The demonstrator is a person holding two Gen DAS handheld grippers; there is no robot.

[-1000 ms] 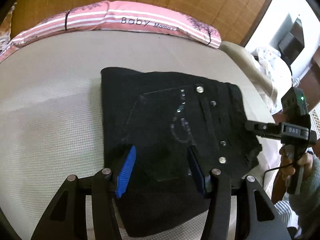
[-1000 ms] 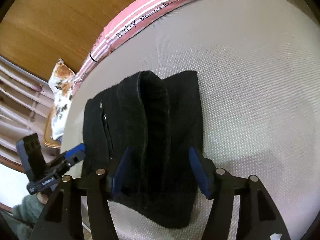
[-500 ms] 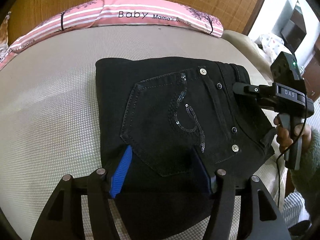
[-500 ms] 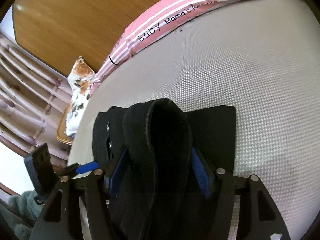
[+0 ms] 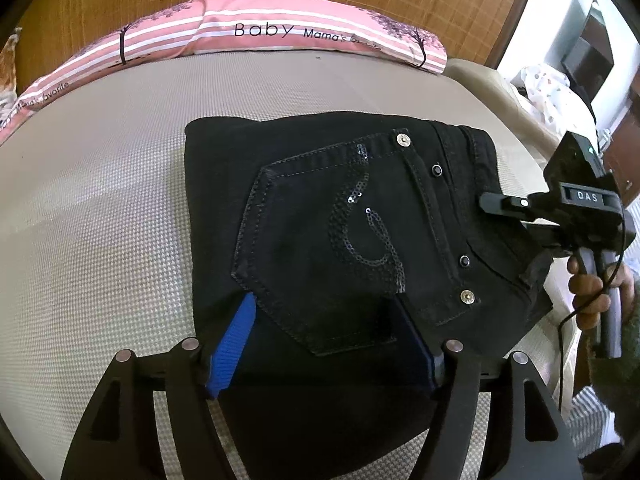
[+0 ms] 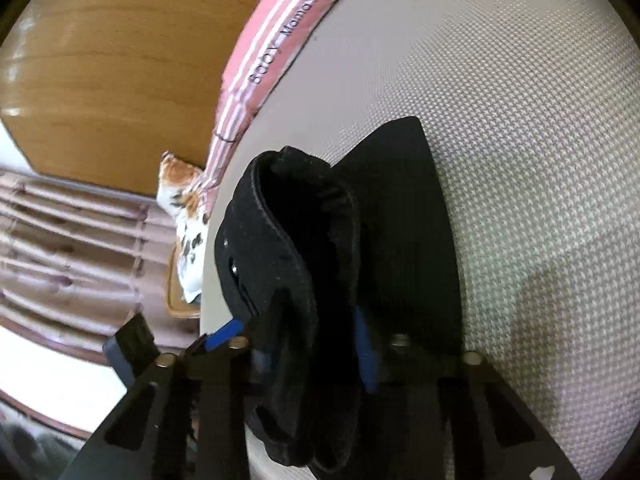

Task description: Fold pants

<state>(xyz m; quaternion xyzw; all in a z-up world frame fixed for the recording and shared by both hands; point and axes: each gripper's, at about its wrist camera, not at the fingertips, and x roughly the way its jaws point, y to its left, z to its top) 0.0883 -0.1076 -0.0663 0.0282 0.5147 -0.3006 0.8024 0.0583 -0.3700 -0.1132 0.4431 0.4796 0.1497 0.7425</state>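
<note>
**Q:** So where do the pants (image 5: 352, 240) lie, and how far along is the fold?

**A:** Folded into a compact black block, they rest on the beige bed (image 5: 100, 220), back pocket (image 5: 320, 248) up, well short of the pink striped pillow (image 5: 256, 36) along the far edge. Judging by that tidy shape, the fold looks close to done.

**Q:** What is each tool doing?

**A:** The left tool (image 5: 324, 344) sits at the near edge of the block, its blue pads (image 5: 232, 348) spread to either side of the pocket's tip and its jaws opening. Cloth lies between and under the pads, but they do not look pressed against it. The right tool (image 6: 308, 340) is at the waistband end, on the block's right in the left wrist view. Its jaws are closing, and a thick roll of the waistband (image 6: 296, 240) stands between them; the pads look to be pressing into that bulge.

**Q:** Which relation does the coming move turn on?

**A:** The block's long side runs left to right in the left wrist view, from the plain folded edge to the waistband. The right tool already has that waistband end, so it is the nearer hand for any tuck or lift there. From the right wrist view, the rest of the block stretches away ahead of the tool, toward the pillow. The left tool stands off to the side of that axis, seemingly freeing itself.

**Q:** Any risk?

**A:** Possibly that a pull on the bulging waistband drags the stacked layers askew.
</note>
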